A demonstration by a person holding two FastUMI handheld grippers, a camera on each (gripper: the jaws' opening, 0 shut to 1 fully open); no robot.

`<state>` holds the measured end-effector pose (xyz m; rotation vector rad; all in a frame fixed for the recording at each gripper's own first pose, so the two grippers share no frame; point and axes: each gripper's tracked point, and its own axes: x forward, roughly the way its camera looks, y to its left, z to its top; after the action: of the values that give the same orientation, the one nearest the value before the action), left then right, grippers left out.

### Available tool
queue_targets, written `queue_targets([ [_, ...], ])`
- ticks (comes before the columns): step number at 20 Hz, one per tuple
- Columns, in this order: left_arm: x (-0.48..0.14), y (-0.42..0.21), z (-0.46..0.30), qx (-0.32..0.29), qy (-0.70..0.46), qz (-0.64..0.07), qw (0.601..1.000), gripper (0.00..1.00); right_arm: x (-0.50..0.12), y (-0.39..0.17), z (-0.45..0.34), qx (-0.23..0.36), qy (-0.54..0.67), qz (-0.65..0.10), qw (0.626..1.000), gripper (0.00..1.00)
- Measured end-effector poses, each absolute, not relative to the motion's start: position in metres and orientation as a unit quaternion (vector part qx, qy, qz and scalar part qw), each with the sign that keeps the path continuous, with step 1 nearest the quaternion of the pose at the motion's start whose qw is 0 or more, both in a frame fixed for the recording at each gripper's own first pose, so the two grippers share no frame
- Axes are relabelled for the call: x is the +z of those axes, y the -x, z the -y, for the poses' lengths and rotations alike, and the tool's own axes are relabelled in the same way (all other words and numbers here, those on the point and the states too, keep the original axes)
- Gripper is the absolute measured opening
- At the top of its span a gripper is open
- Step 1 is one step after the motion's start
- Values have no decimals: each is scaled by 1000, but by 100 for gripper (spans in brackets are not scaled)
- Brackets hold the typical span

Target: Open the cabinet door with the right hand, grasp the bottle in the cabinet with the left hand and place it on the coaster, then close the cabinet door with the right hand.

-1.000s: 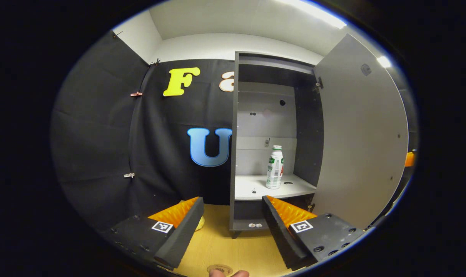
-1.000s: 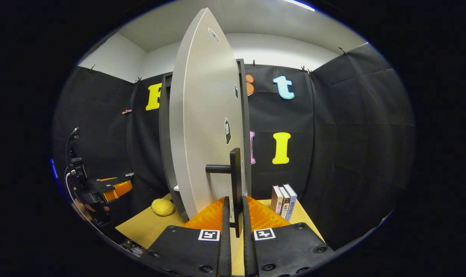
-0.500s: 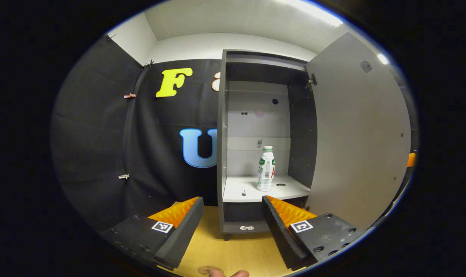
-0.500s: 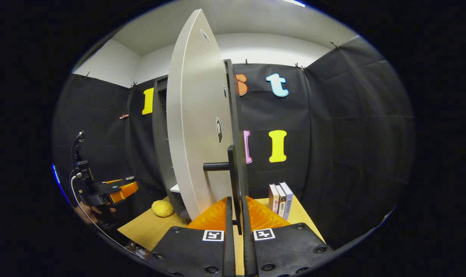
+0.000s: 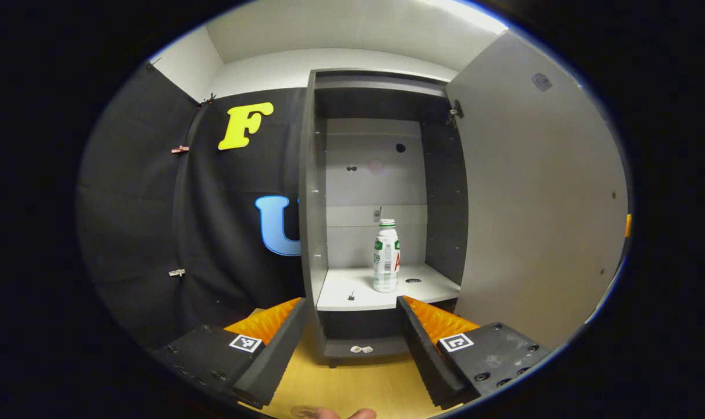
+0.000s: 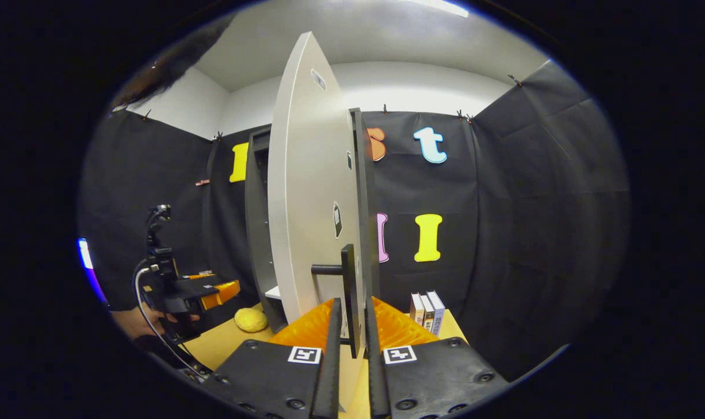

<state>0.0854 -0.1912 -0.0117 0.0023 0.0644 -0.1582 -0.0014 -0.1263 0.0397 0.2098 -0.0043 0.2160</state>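
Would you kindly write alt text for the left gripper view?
A bottle stands upright on a shelf inside an open cabinet, its door swung wide to the right. The left tool is open, short of the shelf.

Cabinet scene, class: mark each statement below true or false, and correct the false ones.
1. The grey cabinet door stands open. True.
2. The white plastic bottle with a green cap lies on its side. False: it stands upright on the shelf.
3. The right gripper is shut on the black door handle. True.
4. The left gripper holds the bottle. False: it is open, short of the cabinet.
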Motion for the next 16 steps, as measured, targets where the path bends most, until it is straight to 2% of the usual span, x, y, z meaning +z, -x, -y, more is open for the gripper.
queue_targets([
  [3,-11,-100,215,-93,-4,-33,995,93,33,-4,133,105,-121,-4,987,39],
  [5,-6,-113,234,-104,-11,-28,994,93,32,-5,134,110,-122,-4,986,57],
  [11,-6,-173,272,-111,-2,-27,993,94,25,0,137,147,-141,-19,979,65],
  [14,-4,-214,280,-104,1,-23,994,94,22,5,158,133,-149,-20,980,61],
  [15,-4,-227,280,-99,-4,-23,995,94,20,4,168,121,-153,-19,981,65],
  [16,-6,-239,282,-96,-5,-25,995,94,17,1,177,107,-157,-21,982,62],
])
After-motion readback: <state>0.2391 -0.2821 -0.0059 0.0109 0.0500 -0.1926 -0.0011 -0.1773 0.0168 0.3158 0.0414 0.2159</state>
